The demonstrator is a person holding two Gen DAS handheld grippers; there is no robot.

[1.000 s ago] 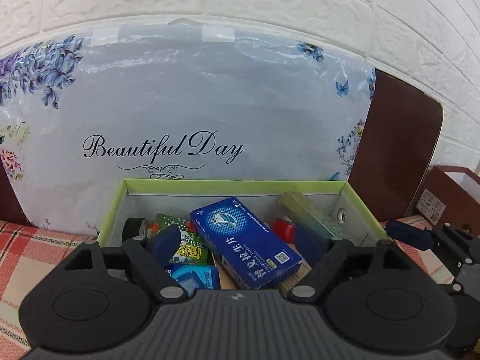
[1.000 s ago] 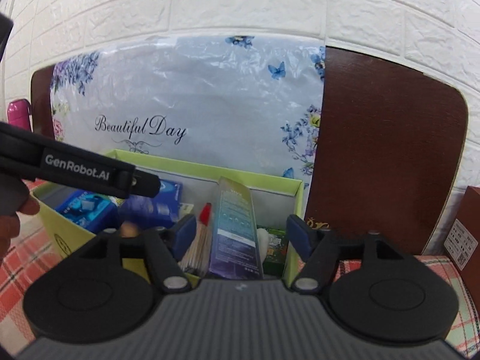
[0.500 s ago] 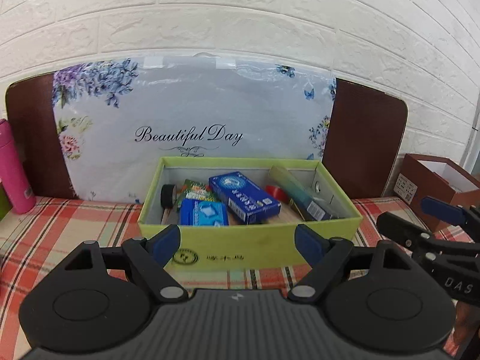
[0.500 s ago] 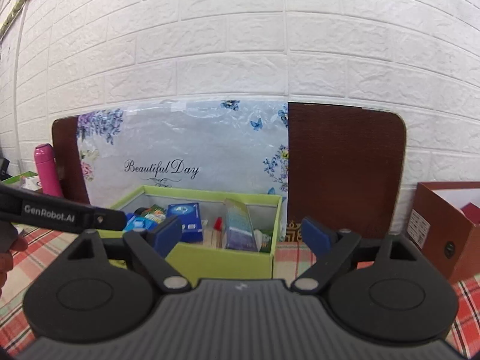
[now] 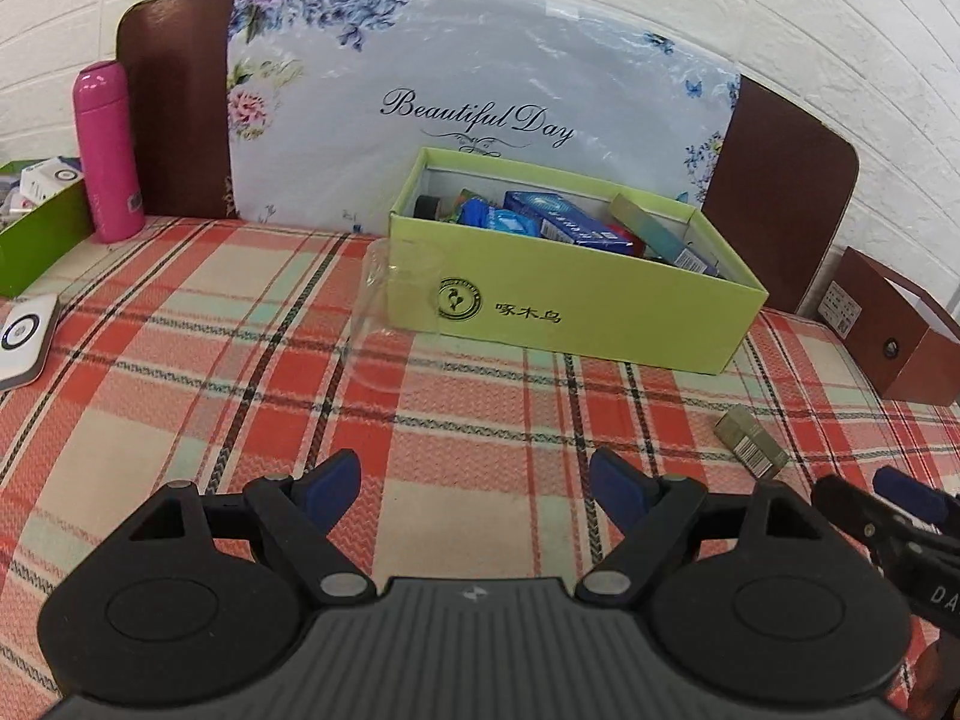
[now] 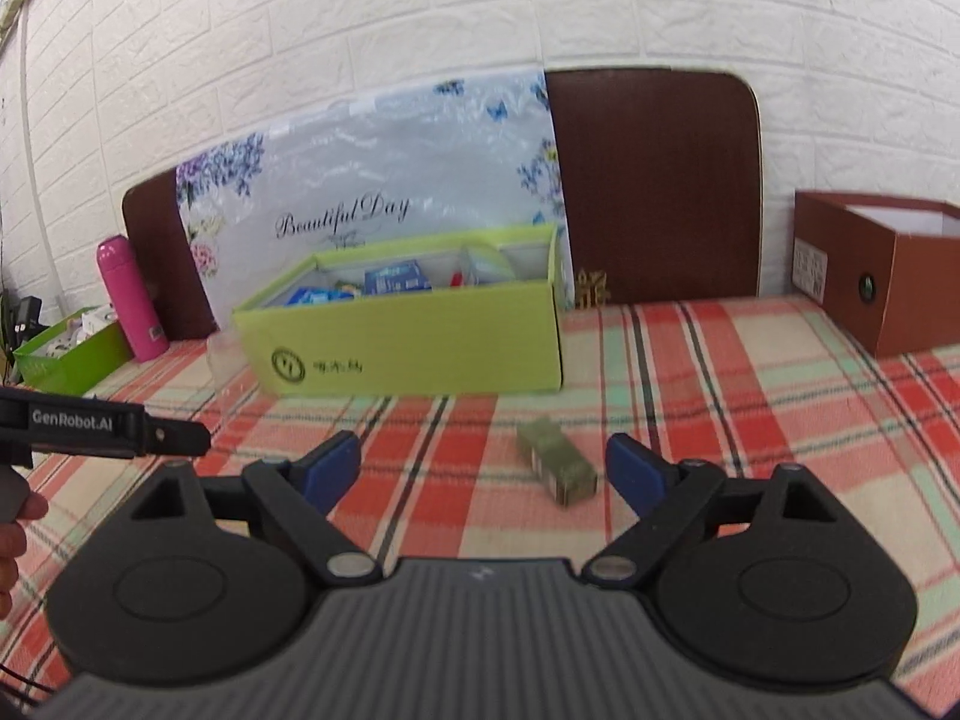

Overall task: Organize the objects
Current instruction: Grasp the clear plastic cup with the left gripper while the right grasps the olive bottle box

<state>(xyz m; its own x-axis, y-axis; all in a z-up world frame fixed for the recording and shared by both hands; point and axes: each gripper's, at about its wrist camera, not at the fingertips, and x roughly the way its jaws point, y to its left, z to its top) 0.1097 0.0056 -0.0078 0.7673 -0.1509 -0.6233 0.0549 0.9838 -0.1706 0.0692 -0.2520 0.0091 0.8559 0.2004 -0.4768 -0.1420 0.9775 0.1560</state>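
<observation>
A lime-green box stands on the plaid cloth near the wall, holding several small packs, among them a blue carton. A small olive carton lies loose on the cloth in front of the box. My left gripper hovers open over bare cloth, well short of the box. My right gripper is open too; in its view the olive carton shows between the fingertips, farther on and untouched. A clear plastic cup stands against the box's left corner.
A pink bottle and a green tray stand at the far left, with a white round-marked device near the edge. A brown box sits at the right. A flowered board leans on the wall.
Both grippers have drawn back from the green box, which now looks smaller and farther. The right jaws widened. The olive carton has come into view.
</observation>
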